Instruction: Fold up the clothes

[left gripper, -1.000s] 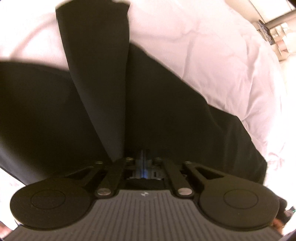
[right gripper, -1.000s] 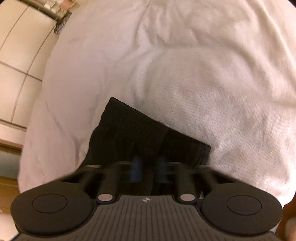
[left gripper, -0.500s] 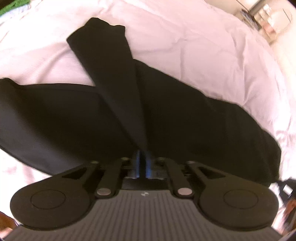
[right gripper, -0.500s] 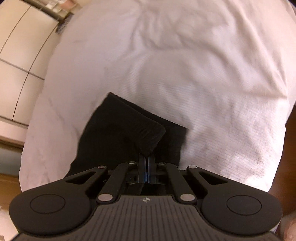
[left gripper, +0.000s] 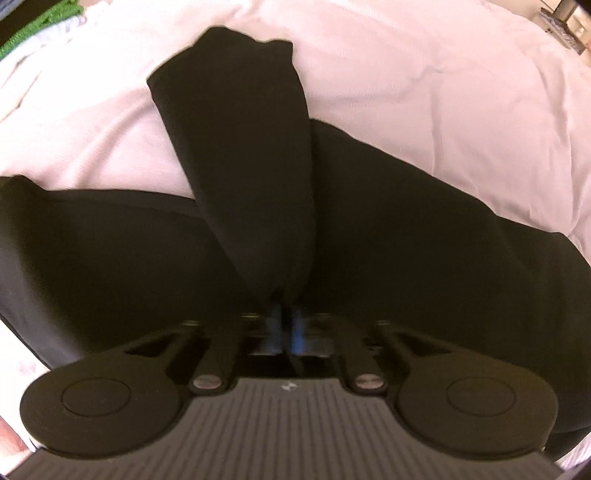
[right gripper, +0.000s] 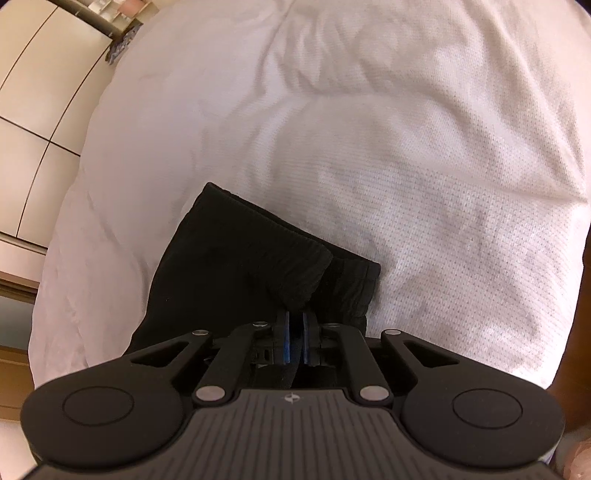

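A black garment [left gripper: 406,229] lies spread across a white bed. In the left wrist view one long strip of it [left gripper: 243,155] rises from the fabric and runs into my left gripper [left gripper: 284,317], which is shut on it. In the right wrist view the garment's ribbed band end [right gripper: 258,254] lies folded on the sheet, and my right gripper [right gripper: 294,332] is shut on a lifted corner of that band. The blue pads [right gripper: 284,338] press close together with the cloth between them.
The white bedding [right gripper: 406,147] fills most of both views, rumpled and soft. A pale tiled floor [right gripper: 33,110] lies beyond the bed's left edge in the right wrist view. Green and white cloth [left gripper: 33,33] sits at the far left corner in the left wrist view.
My left gripper has drawn back and up, so more of the bed and garment shows. My right gripper closed on the band corner and lifted it slightly.
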The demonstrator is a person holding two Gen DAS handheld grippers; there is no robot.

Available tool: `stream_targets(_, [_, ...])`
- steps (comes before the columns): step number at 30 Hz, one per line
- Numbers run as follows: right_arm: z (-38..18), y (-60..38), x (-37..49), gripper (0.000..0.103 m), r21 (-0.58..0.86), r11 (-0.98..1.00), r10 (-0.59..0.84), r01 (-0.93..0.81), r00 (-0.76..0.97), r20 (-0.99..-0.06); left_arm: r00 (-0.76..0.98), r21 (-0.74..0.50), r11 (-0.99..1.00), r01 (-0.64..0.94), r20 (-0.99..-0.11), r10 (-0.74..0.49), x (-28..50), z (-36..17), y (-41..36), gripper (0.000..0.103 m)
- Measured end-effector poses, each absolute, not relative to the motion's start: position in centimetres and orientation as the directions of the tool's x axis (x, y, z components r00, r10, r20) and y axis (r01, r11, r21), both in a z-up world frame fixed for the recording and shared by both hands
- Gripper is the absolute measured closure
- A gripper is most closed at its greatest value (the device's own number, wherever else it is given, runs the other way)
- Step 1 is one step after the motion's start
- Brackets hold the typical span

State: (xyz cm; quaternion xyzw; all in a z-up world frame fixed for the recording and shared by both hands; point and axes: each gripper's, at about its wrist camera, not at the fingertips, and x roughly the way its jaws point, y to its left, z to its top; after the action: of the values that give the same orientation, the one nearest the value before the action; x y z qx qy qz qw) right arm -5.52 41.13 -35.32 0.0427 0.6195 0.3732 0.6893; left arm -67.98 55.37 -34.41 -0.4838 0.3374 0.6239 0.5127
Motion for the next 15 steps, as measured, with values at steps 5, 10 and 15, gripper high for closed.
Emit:
stream_targets(5, [-34.1,41.3,-5.6,0.097,0.518,0.687,0.586,-0.510,-0.033,-0.809,-0.025,-0.062,-0.223,-0.973,-0.930,0.366,-68.5,-31.9,53.3,0.103])
stream_targets(10, [-32.9,41.0,-5.5,0.100,0.547,0.667,0.611,-0.505,-0.049,-0.790,-0.041,-0.060,-0.211,-0.976,-0.896,0.441,-69.0,-27.5,50.4,0.103])
stream_targets(15, [-32.7,39.9,-5.2,0.100,0.528,0.673,0.587,-0.517,-0.061,-0.808,-0.061,-0.017,-0.182,-0.983,-0.909,0.413,-69.2,-27.1,47.6,0.102])
